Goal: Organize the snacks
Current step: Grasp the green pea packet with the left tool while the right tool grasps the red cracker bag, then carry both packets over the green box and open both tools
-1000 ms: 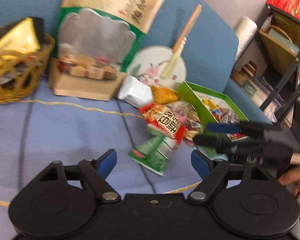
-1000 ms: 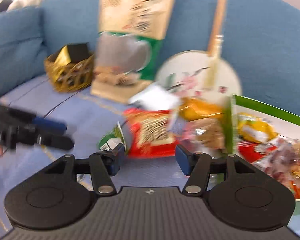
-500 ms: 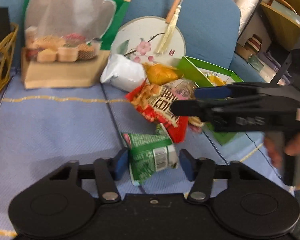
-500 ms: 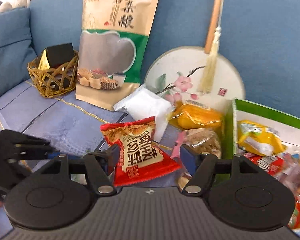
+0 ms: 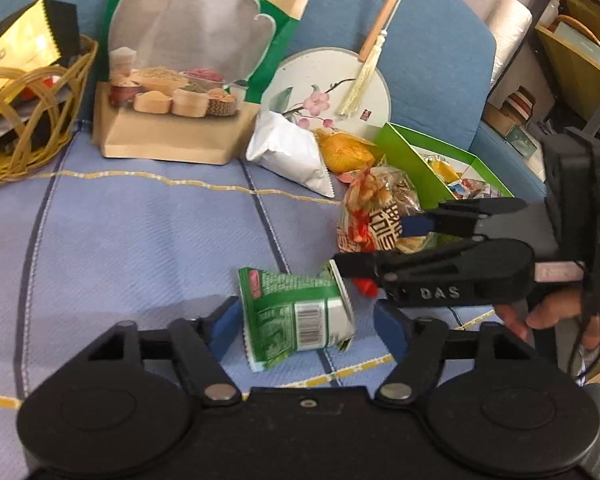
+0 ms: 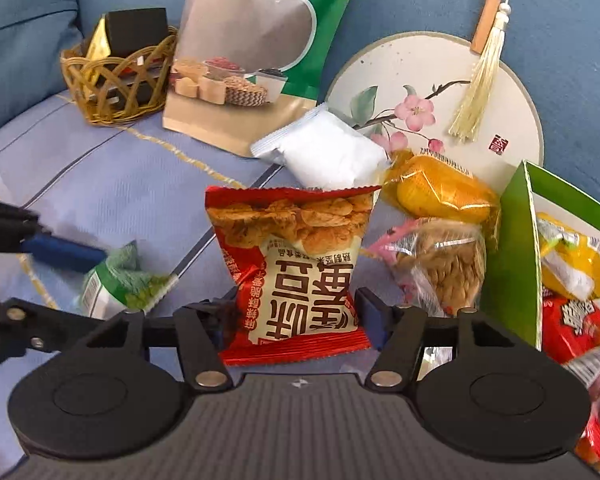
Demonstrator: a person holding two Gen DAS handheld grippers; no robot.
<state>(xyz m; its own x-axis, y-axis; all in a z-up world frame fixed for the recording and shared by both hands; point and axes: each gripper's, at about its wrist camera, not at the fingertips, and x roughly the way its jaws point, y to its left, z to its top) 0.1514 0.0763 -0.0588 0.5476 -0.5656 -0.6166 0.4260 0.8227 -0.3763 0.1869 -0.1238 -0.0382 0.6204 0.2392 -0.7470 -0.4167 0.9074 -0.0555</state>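
Green packet (image 5: 296,316) crumpled, barcode up; red packet (image 6: 296,272) glossy; both jaws wide.

— How does your light look?
— Bright, even daylight; soft shadows lie under your packets; the fisheye bends your edges.
— Any blur?
— Slight smear on the green packet (image 6: 124,284); the rest is sharp.
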